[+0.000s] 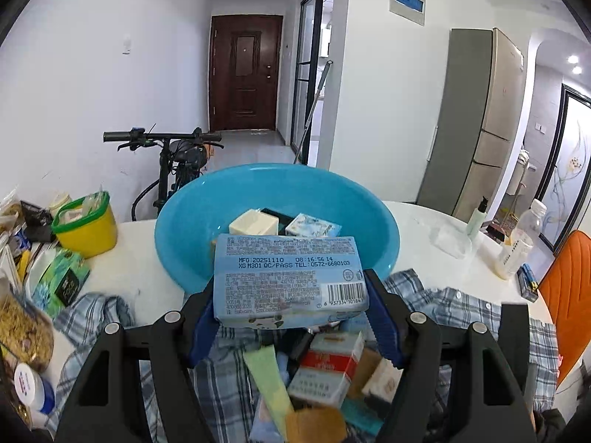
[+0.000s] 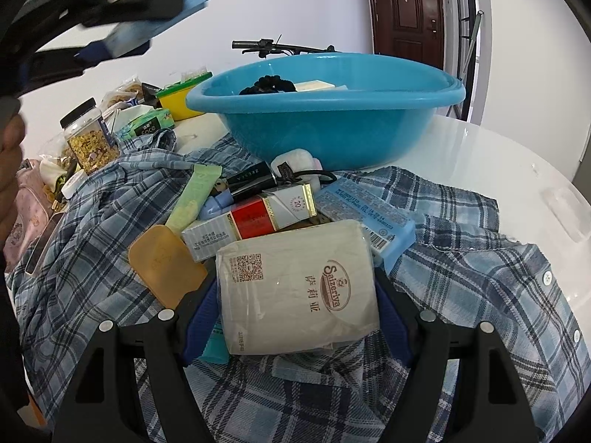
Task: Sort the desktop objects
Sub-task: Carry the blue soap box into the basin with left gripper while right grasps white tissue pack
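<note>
My left gripper (image 1: 291, 317) is shut on a light blue tissue pack (image 1: 290, 277) and holds it in the air just before the blue basin (image 1: 184, 236), which holds a cream box and a small blue pack. In the right wrist view the left gripper (image 2: 122, 22) shows at the top left, above the pile. My right gripper (image 2: 295, 317) is shut on a beige Saizeriya napkin pack (image 2: 299, 284), low over the plaid shirt (image 2: 480, 277). A pile lies behind it: a cigarette carton (image 2: 255, 217), another blue tissue pack (image 2: 369, 214), a green sachet (image 2: 192, 199), a black case (image 2: 251, 181).
The blue basin (image 2: 332, 125) stands on the white round table (image 2: 498, 155). A yellow tub (image 1: 86, 229), a jar of grains (image 2: 88, 136) and snack bags crowd the left side. Two bottles (image 1: 517, 243) and an orange chair (image 1: 569, 295) are at the right.
</note>
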`<state>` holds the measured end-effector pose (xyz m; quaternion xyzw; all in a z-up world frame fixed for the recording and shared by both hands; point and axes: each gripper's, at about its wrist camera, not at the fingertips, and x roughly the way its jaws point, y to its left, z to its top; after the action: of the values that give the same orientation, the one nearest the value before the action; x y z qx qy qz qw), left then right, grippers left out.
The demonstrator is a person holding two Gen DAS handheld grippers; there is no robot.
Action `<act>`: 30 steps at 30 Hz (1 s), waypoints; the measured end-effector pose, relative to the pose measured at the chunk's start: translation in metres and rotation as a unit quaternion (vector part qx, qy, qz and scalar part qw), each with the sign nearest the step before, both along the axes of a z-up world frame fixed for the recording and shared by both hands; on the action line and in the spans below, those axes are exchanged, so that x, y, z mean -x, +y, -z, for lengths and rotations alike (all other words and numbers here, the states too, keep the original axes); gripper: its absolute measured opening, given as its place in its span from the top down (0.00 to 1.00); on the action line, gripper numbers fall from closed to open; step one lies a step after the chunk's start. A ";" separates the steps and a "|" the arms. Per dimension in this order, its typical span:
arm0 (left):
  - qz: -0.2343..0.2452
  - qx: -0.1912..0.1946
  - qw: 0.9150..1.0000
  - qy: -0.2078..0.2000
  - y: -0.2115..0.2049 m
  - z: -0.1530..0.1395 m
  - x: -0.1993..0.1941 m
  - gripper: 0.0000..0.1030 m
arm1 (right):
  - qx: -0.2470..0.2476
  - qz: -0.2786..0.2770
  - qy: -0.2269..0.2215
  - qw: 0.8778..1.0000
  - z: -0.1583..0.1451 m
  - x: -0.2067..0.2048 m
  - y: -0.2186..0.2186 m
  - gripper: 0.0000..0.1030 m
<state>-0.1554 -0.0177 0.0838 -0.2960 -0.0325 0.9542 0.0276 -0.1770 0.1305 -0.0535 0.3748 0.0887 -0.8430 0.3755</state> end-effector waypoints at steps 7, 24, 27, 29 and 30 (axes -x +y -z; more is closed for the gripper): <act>0.008 0.009 1.000 0.004 0.007 -0.007 0.034 0.29 | 0.012 0.008 -0.005 1.000 -0.001 0.003 0.006 0.27; 0.026 -0.006 0.999 -0.028 -0.002 0.020 0.066 0.29 | 0.027 0.029 -0.004 0.999 -0.009 0.008 0.018 0.27; 0.026 -0.004 0.999 -0.022 -0.003 0.015 0.063 0.29 | 0.036 0.041 0.013 0.998 -0.032 0.012 0.026 0.27; 0.023 -0.001 1.000 -0.017 -0.004 0.012 0.061 0.29 | 0.042 0.047 0.031 0.998 -0.052 0.017 0.028 0.27; 0.022 -0.002 1.000 -0.016 -0.006 0.011 0.061 0.29 | 0.047 0.050 0.043 0.997 -0.065 0.021 0.029 0.27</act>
<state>-0.2163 -0.0233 0.0732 -0.3118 -0.0279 0.9485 0.0484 -0.1979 0.1592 0.0119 0.3242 0.0463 -0.8793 0.3459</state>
